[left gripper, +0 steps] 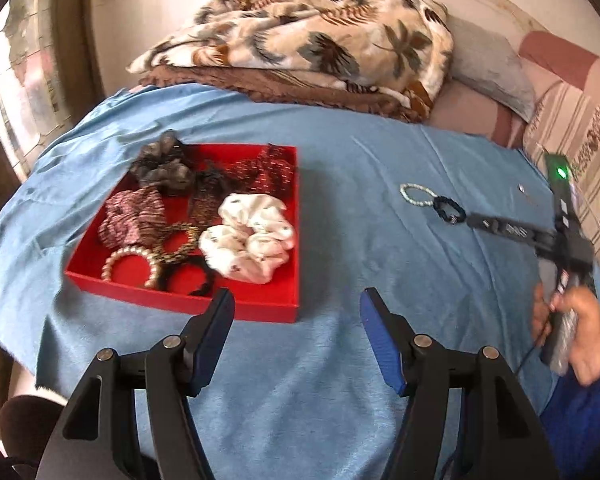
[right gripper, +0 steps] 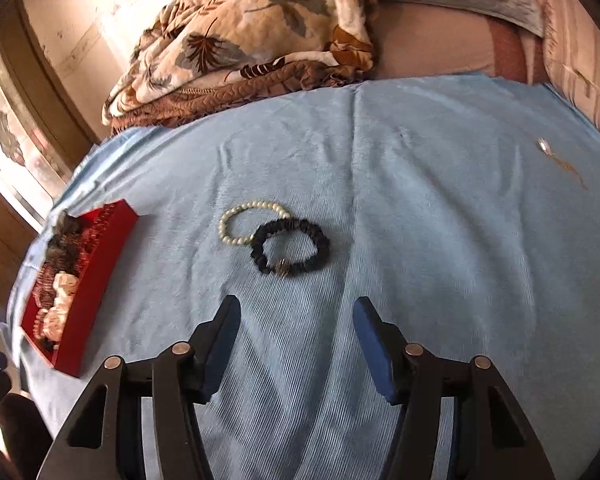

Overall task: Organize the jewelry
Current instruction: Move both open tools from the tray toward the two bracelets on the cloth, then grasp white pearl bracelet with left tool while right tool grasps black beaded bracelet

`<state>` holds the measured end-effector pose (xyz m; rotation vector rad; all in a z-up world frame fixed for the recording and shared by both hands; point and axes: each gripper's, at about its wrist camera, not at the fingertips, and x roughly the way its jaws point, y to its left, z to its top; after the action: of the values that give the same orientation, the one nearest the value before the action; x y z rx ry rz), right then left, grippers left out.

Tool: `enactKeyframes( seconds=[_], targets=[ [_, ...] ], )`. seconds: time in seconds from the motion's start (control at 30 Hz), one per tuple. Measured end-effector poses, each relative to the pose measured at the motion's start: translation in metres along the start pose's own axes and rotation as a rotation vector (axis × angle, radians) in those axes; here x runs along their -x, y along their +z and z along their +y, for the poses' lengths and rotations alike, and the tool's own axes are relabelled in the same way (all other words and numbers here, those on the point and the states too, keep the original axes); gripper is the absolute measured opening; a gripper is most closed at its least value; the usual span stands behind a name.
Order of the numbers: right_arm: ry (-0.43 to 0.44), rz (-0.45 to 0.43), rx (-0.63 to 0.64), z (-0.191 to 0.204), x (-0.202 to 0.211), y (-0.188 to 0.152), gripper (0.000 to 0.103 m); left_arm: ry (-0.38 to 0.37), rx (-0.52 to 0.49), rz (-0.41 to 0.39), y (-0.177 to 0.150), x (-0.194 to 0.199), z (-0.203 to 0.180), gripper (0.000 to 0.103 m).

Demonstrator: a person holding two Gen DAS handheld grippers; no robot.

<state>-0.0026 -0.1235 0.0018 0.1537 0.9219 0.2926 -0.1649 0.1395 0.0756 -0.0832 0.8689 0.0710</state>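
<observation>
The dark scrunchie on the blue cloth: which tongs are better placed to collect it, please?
Right. The right tongs stand open just short of the dark scrunchie, pointing at it. The left tongs hang by the red tray.

Blue cloth [right gripper: 420, 208] with red tray [left gripper: 260, 306], pearl bracelet [right gripper: 236, 224], dark scrunchie [right gripper: 320, 248], folded blanket [left gripper: 320, 40].

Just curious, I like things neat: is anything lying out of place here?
Yes. A pearl bracelet, a dark scrunchie overlapping it, and a thin chain farther off lie loose on the blue cloth, outside the red tray that holds the other pieces.
</observation>
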Motion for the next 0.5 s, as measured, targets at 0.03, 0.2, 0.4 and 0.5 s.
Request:
enactKeyframes(
  seconds=[0.03, 0.2, 0.4, 0.5],
  targets=[
    [-0.007, -0.001, 0.006, -0.001, -0.004, 0.005, 0.058, -0.006, -0.003, 0.006, 0.002, -0.003, -0.002, 0.064],
    [-0.038, 0.037, 0.049, -0.002, -0.045, 0.023, 0.038, -0.050, 0.007, 0.054, 0.029, -0.029, -0.018, 0.064],
    [-0.114, 0.099, 0.074, -0.011, -0.036, 0.024, 0.010, -0.123, 0.031, 0.114, 0.075, -0.078, -0.053, 0.064],
    [-0.157, 0.122, 0.082, -0.024, -0.020, 0.019, 0.010, -0.131, 0.006, 0.126, 0.090, -0.113, -0.078, 0.064]
  ],
)
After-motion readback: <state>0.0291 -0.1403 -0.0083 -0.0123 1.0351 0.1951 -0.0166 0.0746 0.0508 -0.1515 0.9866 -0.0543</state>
